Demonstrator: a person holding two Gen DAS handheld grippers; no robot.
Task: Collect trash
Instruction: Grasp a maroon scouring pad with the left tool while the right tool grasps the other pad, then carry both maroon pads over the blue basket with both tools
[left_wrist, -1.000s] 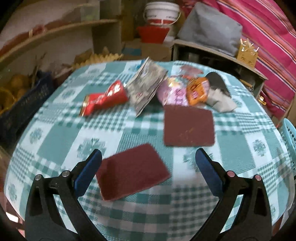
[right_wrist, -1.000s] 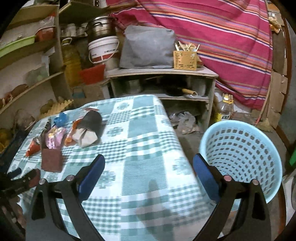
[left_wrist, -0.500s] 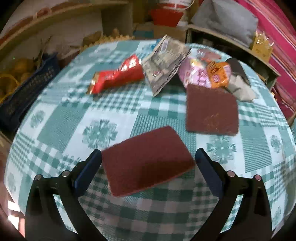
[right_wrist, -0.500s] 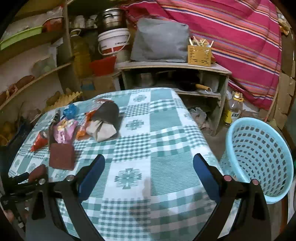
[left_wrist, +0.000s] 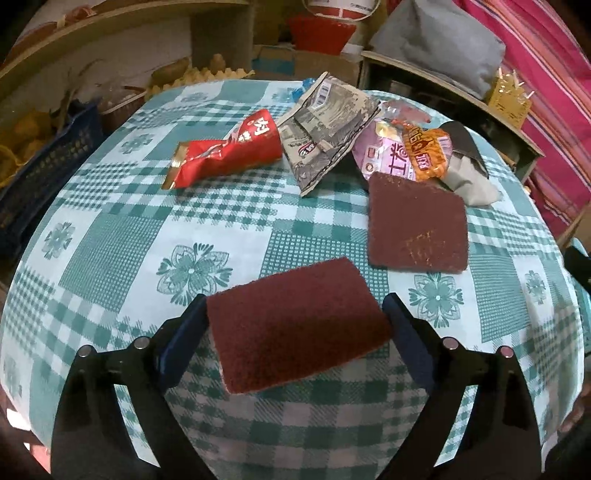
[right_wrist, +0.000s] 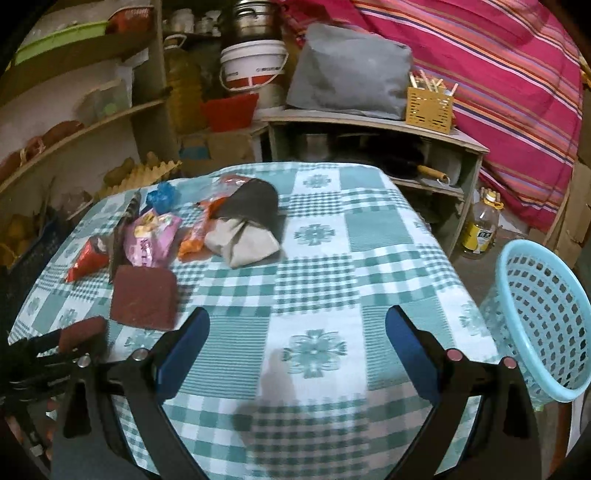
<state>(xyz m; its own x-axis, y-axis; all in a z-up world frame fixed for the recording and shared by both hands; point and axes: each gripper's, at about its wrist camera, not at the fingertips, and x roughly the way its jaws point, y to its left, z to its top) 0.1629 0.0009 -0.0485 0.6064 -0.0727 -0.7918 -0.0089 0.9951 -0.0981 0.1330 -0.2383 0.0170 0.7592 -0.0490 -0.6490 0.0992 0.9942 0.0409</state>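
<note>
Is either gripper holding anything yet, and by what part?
Nothing held. The left gripper is closing around the near dark-red rectangular scouring pad, at its short edges. The right gripper is open, empty.

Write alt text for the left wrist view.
The left gripper, its jaws closing, straddles a dark red scouring pad on a table with a green checked cloth. Beyond lie a second pad, a red wrapper, a grey packet and other wrappers.
</note>
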